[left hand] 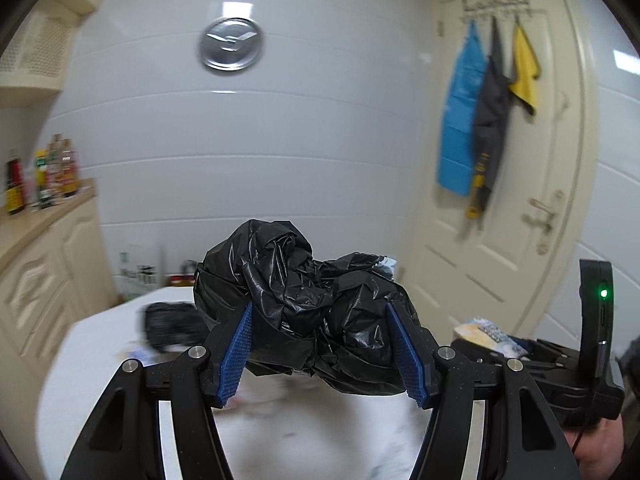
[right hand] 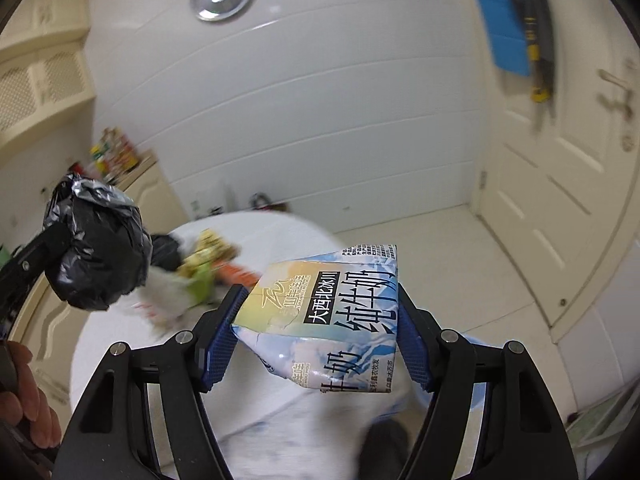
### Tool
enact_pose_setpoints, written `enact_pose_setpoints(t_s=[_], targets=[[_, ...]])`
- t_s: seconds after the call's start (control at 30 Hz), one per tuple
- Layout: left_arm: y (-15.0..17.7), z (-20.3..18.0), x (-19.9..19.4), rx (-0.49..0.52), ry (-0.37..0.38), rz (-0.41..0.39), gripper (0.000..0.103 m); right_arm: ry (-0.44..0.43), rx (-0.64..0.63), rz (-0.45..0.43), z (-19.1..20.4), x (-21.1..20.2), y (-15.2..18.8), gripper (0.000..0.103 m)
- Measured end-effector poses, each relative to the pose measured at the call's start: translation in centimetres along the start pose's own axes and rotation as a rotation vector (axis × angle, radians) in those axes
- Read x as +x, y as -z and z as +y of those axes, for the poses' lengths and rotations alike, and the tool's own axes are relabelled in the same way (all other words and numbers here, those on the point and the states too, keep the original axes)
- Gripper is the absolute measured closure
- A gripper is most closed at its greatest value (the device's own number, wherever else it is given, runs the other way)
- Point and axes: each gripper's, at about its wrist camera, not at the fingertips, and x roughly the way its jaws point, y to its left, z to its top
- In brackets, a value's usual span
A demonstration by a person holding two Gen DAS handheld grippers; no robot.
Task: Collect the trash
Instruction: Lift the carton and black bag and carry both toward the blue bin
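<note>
Your left tool (left hand: pixel 320 354) clamps the crumpled black bag (left hand: pixel 304 308), your right tool (right hand: pixel 316 340) pinches the milk carton (right hand: pixel 332 316), both held above the table (right hand: pixel 120 344) where more litter (right hand: pixel 208 264) lies—next likely: open bag, drop carton in.

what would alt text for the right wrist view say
The right gripper holds a squashed milk carton between its blue pads, above a round white table strewn with blurred trash. At left, the left gripper holds a bunched black bin bag; behind are white wall panels and a cream door.
</note>
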Motion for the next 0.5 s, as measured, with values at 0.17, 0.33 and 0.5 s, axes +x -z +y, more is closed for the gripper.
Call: enact_pose_setpoints(t_s=[0.17,0.33,0.5], targets=[[0.4,-4.9,4.6,0.033,0.112,0.045,0.043,0.059,0.065,-0.006,-5.9,-0.7,-0.5,0.032],[1.4,-9.0,9.3,0.068,0.198,0.111,0.043,0.115,0.126,0.007,-11.1,-0.5,-0.1,0.032],[2.4,-11.6,15.5,0.116,0.271,0.197,0.043,0.178,0.205,0.048,-17.1,0.9,1.1,0.032]])
